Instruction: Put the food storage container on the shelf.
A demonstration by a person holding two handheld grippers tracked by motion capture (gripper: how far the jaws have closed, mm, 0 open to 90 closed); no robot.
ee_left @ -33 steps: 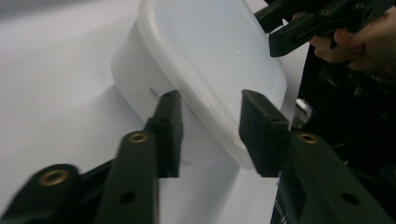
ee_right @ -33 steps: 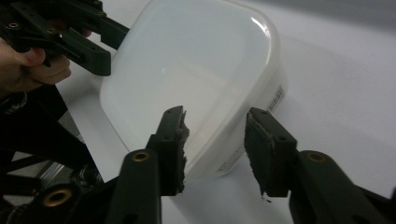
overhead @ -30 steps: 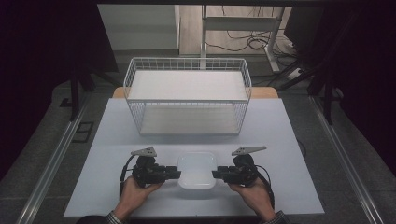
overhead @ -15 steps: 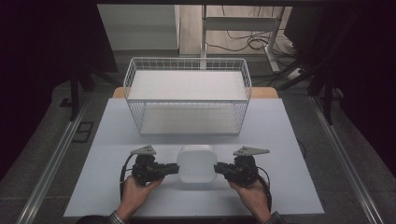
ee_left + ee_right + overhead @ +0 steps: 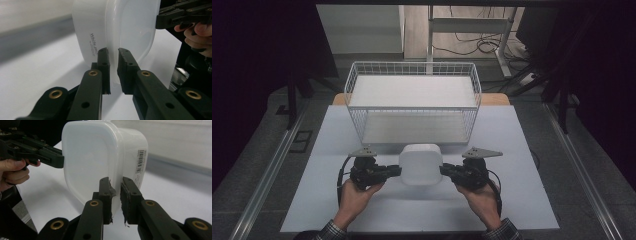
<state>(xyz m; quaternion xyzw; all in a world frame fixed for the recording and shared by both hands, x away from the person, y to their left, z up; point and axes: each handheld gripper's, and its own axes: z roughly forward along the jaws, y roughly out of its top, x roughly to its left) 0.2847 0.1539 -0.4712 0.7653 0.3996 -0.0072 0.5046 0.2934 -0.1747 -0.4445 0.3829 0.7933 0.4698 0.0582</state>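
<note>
Translucent plastic container (image 5: 420,163) at lower centre of the high view, tipped on edge above the white table (image 5: 522,200), pinched at opposite rims. Left gripper (image 5: 113,53) clenched on the rim; right gripper (image 5: 115,182) likewise, clamped on the lip. Probably light, fairly stiff yet thin-walled and slick, so best grasped at the rim flange, both sides evenly. Wire basket (image 5: 357,82) just beyond, upper centre of the frame. Surface smooth and matte. Dim room, cables on the floor at the top.
</note>
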